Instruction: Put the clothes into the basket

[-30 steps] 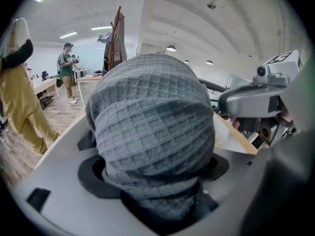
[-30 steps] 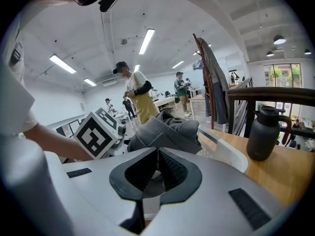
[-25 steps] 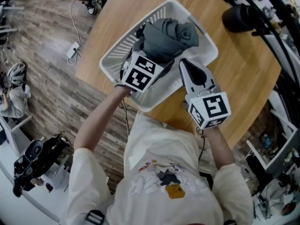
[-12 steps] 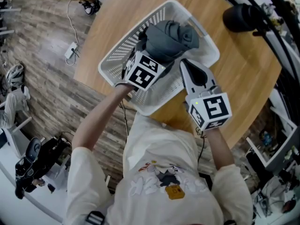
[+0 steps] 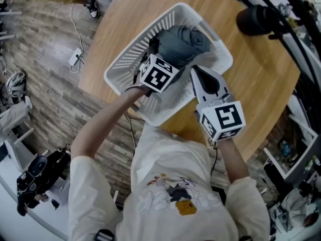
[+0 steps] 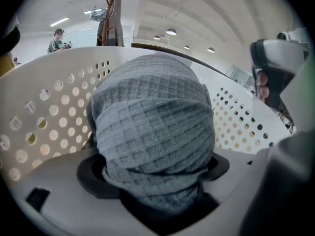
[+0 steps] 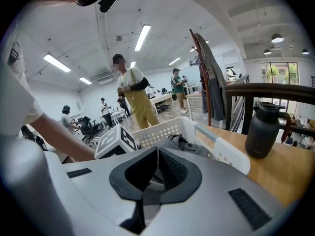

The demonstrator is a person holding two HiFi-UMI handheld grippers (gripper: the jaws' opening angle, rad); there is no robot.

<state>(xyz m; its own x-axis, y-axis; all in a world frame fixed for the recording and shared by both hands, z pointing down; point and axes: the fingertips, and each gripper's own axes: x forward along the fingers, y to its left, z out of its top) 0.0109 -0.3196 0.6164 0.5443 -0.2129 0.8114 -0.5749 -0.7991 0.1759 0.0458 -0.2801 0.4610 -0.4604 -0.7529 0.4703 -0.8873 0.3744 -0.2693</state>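
Our left gripper [image 6: 155, 170] clasps the grey waffle-knit cloth bundle [image 6: 152, 127] inside the white perforated plastic basket [image 5: 129, 56]; our right gripper [image 7: 157, 156] hangs clenched, empty. We judge this the drop-off: next the left jaws must release and lift clear.

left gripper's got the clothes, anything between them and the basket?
Nothing visible. The left gripper holds the clothes inside the basket; its wall rises behind them in the left gripper view. The right gripper, shut and empty, sits by the near rim, off to the side.
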